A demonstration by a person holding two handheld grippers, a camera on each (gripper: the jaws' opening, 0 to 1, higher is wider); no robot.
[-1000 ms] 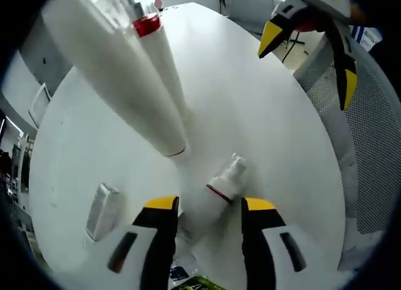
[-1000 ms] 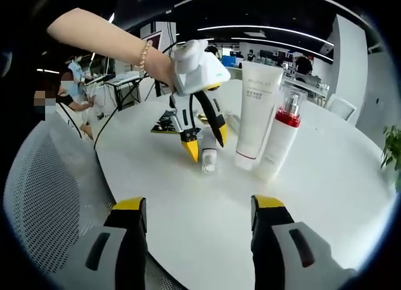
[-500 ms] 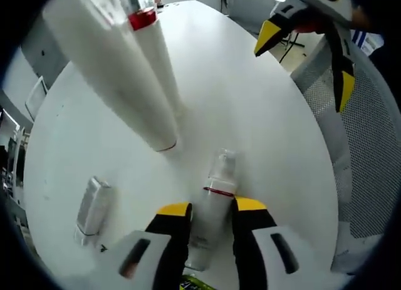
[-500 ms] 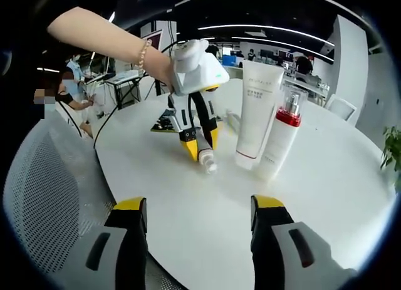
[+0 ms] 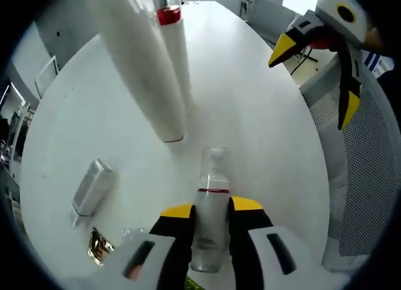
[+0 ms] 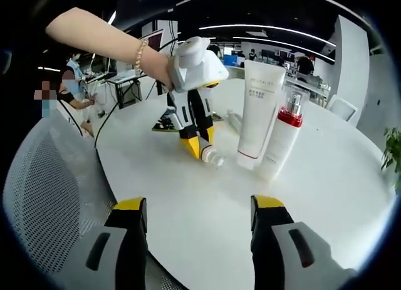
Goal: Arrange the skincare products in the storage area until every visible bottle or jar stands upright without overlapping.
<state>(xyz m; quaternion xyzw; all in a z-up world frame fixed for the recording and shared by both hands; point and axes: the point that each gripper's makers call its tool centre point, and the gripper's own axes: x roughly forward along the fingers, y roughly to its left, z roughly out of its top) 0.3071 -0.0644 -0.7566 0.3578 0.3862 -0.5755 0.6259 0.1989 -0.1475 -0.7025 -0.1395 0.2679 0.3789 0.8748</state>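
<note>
Left gripper (image 5: 211, 213) clamped on small clear bottle (image 5: 210, 205), held between its 2 jaws, cap pointing forward and tilted above white table (image 6: 326, 183). Beyond the jaws, upright: white tube (image 6: 258, 111) and red-collared pump bottle (image 6: 280, 139). Right gripper (image 6: 199, 208) spread wide, gripping nothing.

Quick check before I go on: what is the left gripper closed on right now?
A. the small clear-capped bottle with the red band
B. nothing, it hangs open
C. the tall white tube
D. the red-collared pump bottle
A: in the left gripper view the left gripper has its yellow-tipped fingers pressed against both sides of the small bottle, apart from the white tube and the pump bottle.
</note>
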